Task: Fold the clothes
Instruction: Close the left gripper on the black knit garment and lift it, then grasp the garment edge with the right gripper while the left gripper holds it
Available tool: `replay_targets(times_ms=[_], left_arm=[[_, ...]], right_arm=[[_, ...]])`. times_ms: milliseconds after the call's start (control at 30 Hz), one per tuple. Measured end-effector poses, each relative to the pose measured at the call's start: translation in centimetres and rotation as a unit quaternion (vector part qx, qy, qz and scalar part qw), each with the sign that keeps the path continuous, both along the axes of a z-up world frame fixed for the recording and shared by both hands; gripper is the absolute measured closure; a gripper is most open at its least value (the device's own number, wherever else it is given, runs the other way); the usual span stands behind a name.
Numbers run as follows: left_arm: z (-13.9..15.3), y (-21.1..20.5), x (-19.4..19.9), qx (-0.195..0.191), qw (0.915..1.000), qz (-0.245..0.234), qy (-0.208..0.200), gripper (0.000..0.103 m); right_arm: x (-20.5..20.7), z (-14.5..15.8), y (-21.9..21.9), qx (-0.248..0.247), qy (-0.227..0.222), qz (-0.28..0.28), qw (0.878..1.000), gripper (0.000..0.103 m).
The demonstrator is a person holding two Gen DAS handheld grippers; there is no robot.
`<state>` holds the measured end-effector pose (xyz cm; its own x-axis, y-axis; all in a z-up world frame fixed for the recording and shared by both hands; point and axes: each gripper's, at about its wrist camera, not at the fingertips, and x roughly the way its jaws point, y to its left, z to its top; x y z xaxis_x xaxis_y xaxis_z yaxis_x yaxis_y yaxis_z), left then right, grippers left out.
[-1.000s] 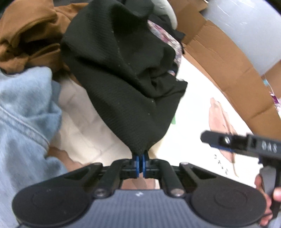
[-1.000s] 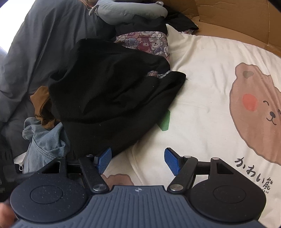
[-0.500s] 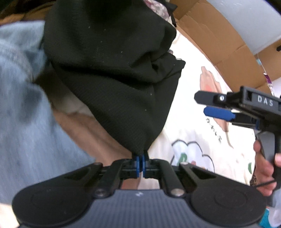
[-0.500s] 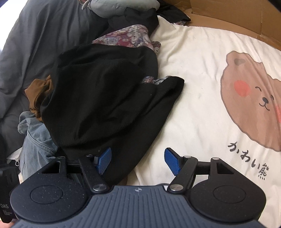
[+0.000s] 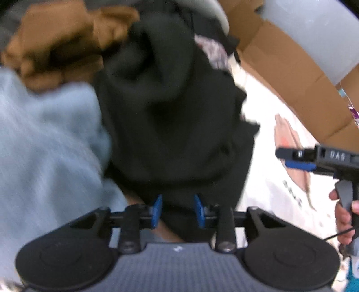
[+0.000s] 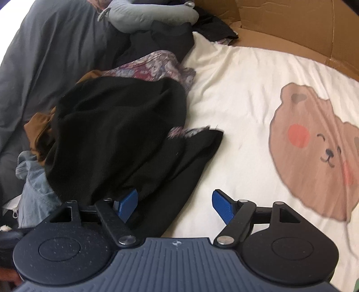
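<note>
The black knit garment [image 6: 125, 139] lies crumpled on the cream bear-print sheet [image 6: 242, 107], and everything else is placed from it. To its left sits a grey duvet [image 6: 44, 58], and tucked against the garment's left edge are a rust-brown garment [image 6: 36, 132] and, lower down, pale blue denim [image 6: 33, 186]. Behind the black knit, touching its far edge, is a paisley-patterned cloth [image 6: 154, 67], with a grey neck pillow [image 6: 152, 15] farther back. To the garment's right the sheet is bare up to the printed bear face [image 6: 314, 143], and cardboard [image 6: 280, 24] borders the sheet's far side.

In the blurred left wrist view the left gripper [image 5: 177, 210] has its blue pads parted, with the near hem of the black knit garment [image 5: 170, 125] lying between them but not pinched. The right gripper [image 6: 175, 205] is spread wide: its left pad sits over the garment's near edge, its right pad over bare sheet. From the left wrist view the right gripper [image 5: 298, 160] appears to the garment's right, a hand [image 5: 343, 215] on its trigger.
</note>
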<state>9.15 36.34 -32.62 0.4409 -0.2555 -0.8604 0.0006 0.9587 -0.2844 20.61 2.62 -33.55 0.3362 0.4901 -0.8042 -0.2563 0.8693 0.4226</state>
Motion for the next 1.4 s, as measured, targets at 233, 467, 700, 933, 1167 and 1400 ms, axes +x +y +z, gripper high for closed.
replay_targets(times_ms=[233,467,700,933,1167,1400], left_arm=[[2.3,0.3,2.8,0.059,0.9965,0.013,-0.057,0.037],[1.8,1.0,5.9,0.092,0.9920,0.024,-0.083,0.031],[1.0,1.5,8.4,0.084,0.9929,0.017,-0.083,0.031],[2.0,0.6,9.5,0.080,0.9904,0.010,-0.112,0.031],[3.9,0.1,11.1,0.058,0.9872,0.008,-0.149,0.026],[3.8,-0.6,13.2,0.040,0.9887,0.010,-0.145,0.021]], right_arm=[[2.1,-0.9,0.4,0.005,0.009,-0.013,1.000,0.022],[3.8,-3.1,2.2,0.020,0.034,-0.009,0.999,0.017],[5.2,-6.0,4.3,0.033,0.066,-0.008,0.997,0.017],[5.1,-7.3,6.2,0.032,0.056,0.010,0.998,0.024],[5.5,-6.7,6.2,0.051,0.056,0.021,0.997,0.087],[5.6,-4.2,3.5,0.079,0.036,-0.005,0.996,0.093]])
